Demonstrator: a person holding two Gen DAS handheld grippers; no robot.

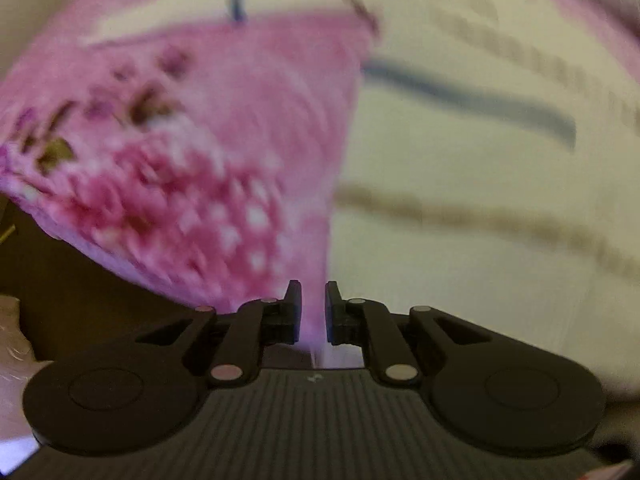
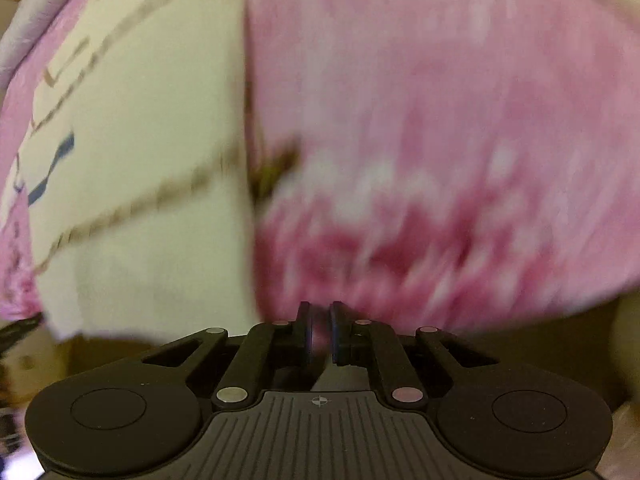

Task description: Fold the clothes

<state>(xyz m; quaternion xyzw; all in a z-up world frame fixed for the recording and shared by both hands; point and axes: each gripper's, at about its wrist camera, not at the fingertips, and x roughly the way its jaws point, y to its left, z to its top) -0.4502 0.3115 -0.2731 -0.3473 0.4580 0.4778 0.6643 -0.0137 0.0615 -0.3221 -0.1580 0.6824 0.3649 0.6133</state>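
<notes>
Both views badly motion-blurred. Left claw [image 1: 313,292]: jaws nearly closed, narrow gap, a thin edge of the pink garment [image 1: 224,128] pinched between them. From that pinch the garment spreads up and away, filling the upper left of the left wrist view; darker magenta patterned band with white dots just above the claw, small olive-brown marks further up. To the right of the garment, a cream cloth [image 1: 480,216] with tan dashed lines and a blue stripe fills the rest of the view; can't tell whether it is part of the same garment or bedding behind it. Dark surface below the garment's lower left edge, unclear what it is.

Right claw [image 2: 319,314]: jaws almost shut, pink garment [image 2: 440,120] edge caught between the pads. Garment rises above the claw and covers the right side; cream cloth [image 2: 152,152] sits left of the garment, touching along a vertical edge. Garment hangs off both claws, lifted.
</notes>
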